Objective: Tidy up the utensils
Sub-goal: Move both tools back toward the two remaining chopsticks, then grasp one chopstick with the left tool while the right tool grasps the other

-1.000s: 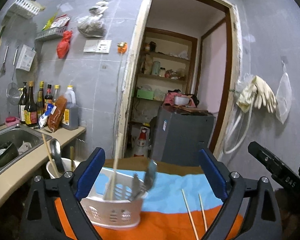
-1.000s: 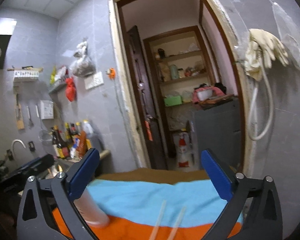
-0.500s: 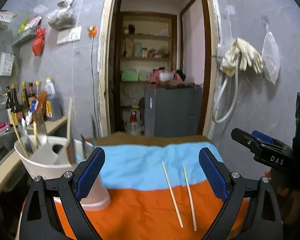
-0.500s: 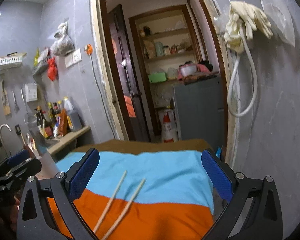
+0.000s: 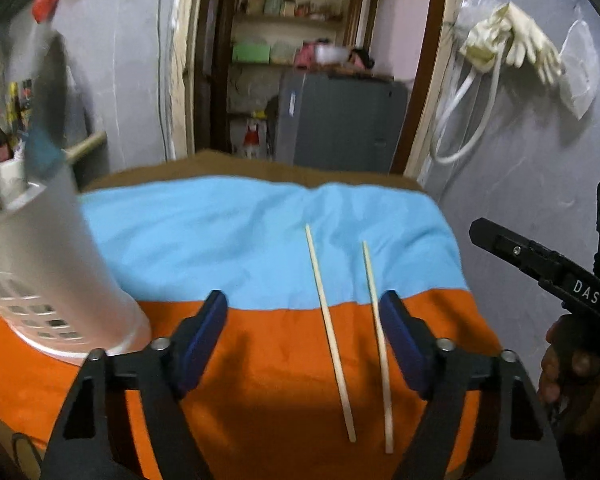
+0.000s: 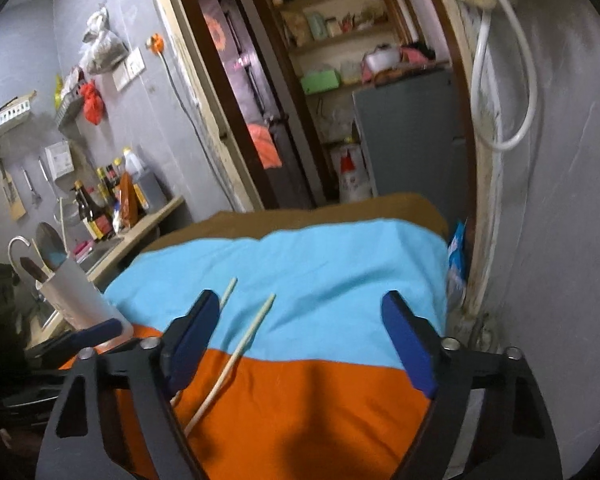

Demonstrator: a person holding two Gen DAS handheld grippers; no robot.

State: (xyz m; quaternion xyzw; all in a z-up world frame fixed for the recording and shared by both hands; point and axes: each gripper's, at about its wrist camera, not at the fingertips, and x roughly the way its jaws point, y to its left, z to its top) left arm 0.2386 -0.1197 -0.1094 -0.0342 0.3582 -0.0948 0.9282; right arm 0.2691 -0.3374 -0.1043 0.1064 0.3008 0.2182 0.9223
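Where the cloth turns from blue to orange:
Chopsticks [image 5: 330, 328]: two pale, thin, straight wooden sticks, side by side and apart, flat on the cloth toward its right edge.
Cloth [image 5: 220, 240]: soft, wrinkled; blue band beyond, orange band nearer, brown strip at the far edge.
Utensil holder [image 5: 48, 280]: white plastic cylinder with perforated base, upright at the cloth's left edge, blurred; handles poking out on top.
Left gripper [image 5: 304, 336]: blue-padded fingers spread wide, grasping nothing, just above both sticks.
Right gripper [image 6: 296, 336]: fingers released, wide apart, empty; the sticks near its left finger.
Around: grey cabinet [image 5: 340, 120] in the doorway beyond; rubber gloves [image 5: 516, 44] hanging on the right wall.
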